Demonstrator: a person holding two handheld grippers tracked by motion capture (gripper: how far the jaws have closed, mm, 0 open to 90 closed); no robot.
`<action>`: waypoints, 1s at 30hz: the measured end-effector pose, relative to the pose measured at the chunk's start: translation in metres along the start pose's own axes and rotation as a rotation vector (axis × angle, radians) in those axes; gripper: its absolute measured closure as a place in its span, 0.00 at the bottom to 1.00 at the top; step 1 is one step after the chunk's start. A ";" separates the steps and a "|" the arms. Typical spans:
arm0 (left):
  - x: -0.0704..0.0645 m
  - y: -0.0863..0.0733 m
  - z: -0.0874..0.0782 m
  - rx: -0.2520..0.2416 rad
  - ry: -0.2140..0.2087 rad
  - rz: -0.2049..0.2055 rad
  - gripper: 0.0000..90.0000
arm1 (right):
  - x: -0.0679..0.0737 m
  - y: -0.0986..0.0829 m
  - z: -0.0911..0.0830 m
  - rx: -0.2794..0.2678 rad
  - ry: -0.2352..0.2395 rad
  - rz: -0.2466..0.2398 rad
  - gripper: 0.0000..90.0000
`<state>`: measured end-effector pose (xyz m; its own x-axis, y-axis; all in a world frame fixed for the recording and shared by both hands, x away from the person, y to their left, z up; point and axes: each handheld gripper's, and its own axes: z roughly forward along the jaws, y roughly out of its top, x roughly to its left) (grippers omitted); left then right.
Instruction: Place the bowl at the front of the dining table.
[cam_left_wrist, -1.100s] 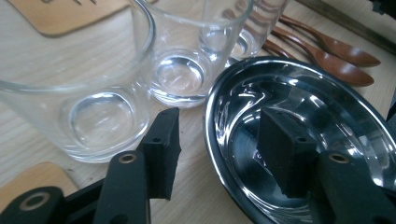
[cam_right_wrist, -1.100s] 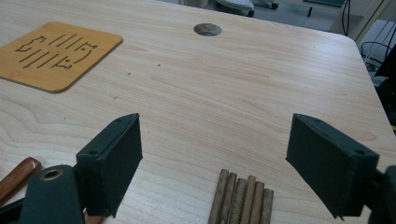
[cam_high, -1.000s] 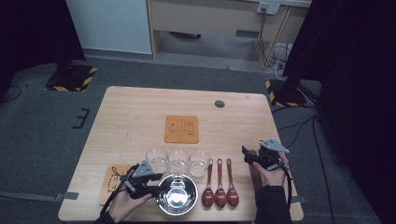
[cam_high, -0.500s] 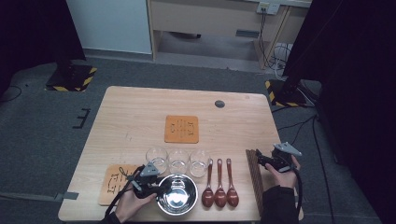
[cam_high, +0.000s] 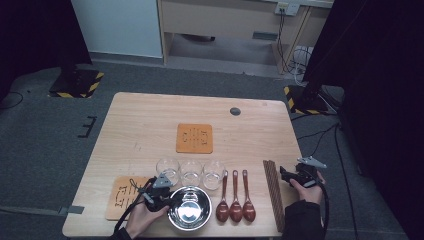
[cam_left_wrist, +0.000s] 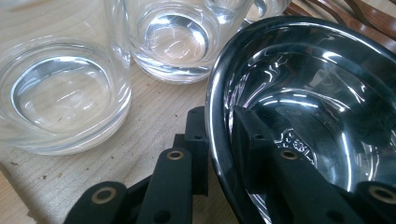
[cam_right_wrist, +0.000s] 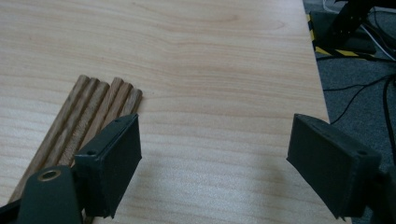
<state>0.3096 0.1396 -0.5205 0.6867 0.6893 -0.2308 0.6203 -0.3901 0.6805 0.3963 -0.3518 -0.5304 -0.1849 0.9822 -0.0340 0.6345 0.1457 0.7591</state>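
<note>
A steel bowl (cam_high: 189, 207) sits at the table's front edge, and its shiny inside (cam_left_wrist: 317, 102) looms close in the left gripper view. My left gripper (cam_high: 161, 192) is at the bowl's left rim, shut on it (cam_left_wrist: 219, 135), one jaw inside and one outside. Behind the bowl stand three clear empty glasses (cam_high: 190, 171) in a row, two of them (cam_left_wrist: 60, 93) right beside my jaws. A bundle of wooden chopsticks (cam_high: 273, 192) lies lengthwise at the right. My right gripper (cam_high: 292, 177) is open just right of them, with nothing between its jaws (cam_right_wrist: 217, 163) and the chopstick tips (cam_right_wrist: 93, 112) by the left jaw.
Three dark wooden spoons (cam_high: 235, 197) lie side by side between bowl and chopsticks. An orange mat (cam_high: 194, 138) is at the table's middle and a second mat (cam_high: 125, 197) is under my left hand. A small dark disc (cam_high: 235, 111) sits far back. The table's right edge (cam_right_wrist: 313, 74) is near.
The chopsticks now lie on the table. My right gripper has drawn off to the right and nearer the front edge, open. My left gripper edged right onto the bowl's rim.
</note>
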 end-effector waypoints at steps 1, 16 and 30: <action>0.000 0.000 0.000 -0.001 -0.001 -0.006 0.85 | 0.000 -0.001 0.001 0.007 0.003 -0.002 0.19; 0.000 0.003 -0.012 -0.063 -0.056 -0.053 0.92 | -0.001 -0.005 0.006 0.033 0.030 -0.012 0.18; -0.005 0.005 -0.018 -0.078 -0.036 -0.001 0.95 | -0.002 -0.005 0.006 0.040 0.045 0.002 0.16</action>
<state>0.3021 0.1452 -0.5033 0.7004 0.6665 -0.2552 0.5901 -0.3398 0.7323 0.3986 -0.3541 -0.5378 -0.2167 0.9762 -0.0030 0.6644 0.1498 0.7322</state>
